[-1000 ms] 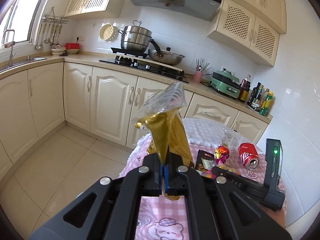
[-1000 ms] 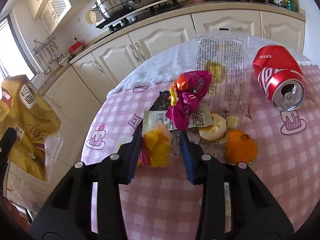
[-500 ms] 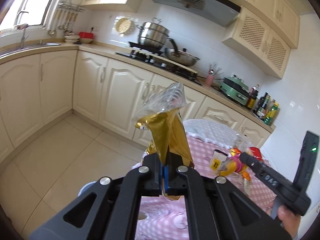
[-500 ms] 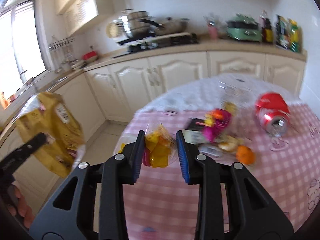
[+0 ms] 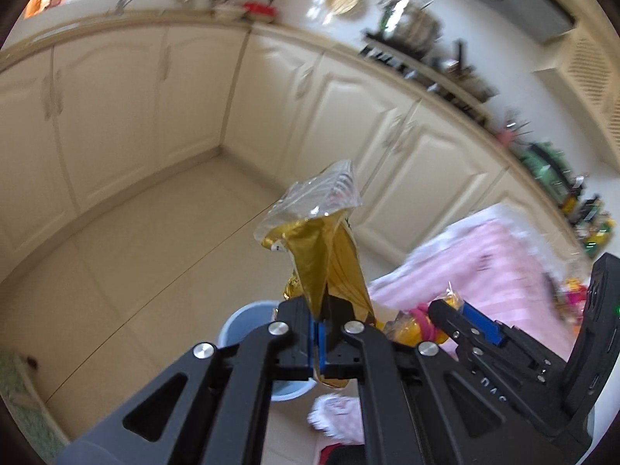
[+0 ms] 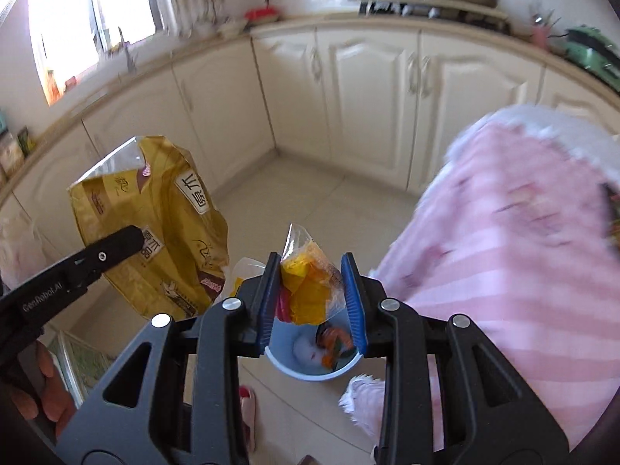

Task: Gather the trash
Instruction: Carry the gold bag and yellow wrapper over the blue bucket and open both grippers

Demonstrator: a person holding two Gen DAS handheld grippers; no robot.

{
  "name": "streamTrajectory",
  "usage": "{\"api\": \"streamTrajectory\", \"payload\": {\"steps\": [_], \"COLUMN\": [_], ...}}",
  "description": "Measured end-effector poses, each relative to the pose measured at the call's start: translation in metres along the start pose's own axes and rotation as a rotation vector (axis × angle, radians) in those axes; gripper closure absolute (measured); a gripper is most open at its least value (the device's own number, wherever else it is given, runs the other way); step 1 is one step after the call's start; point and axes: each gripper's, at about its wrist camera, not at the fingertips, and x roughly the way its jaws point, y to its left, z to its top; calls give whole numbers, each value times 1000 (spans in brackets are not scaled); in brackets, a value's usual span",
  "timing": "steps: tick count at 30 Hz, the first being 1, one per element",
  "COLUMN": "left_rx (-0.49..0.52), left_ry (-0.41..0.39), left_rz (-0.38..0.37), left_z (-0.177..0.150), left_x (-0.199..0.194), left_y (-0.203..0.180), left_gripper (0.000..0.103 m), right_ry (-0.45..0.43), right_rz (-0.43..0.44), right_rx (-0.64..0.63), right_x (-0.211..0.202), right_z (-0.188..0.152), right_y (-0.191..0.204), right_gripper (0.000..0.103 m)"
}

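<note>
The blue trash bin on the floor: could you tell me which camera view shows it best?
The right wrist view: the blue trash bin sits below the right gripper, its open mouth and the trash inside visible. In the left wrist view, only part of its rim shows behind the left gripper.

Crumpled gold snack bag (image 6: 155,224) and small yellow wrapper (image 6: 310,286), both above the blue bin (image 6: 310,364).

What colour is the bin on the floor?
Light blue bin, clearest in the right wrist view, with trash already inside.
</note>
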Motion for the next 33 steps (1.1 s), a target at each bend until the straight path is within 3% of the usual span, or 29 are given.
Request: {"api": "streamTrajectory", "payload": {"steps": [8,15,30,33], "left_rx": [-62,-77,-27,-25], "left_ry": [148,240,379,390], "left_rz": [76,94,64,56], "left_z": [-17,-24,-50,-50], "left_x": [86,144,224,227], "left_y": [46,63,30,26], "left_gripper": [102,102,100,90], "right_ry": [165,244,255,253], "right_rz": [3,-30,-103,-125], "right_rx": [14,21,47,36], "right_x": [121,179,189,194], "right_z": [-17,-25,-37,-35], "right_y": [7,1,-31,-30], "right_gripper": [66,49,44,44]}}
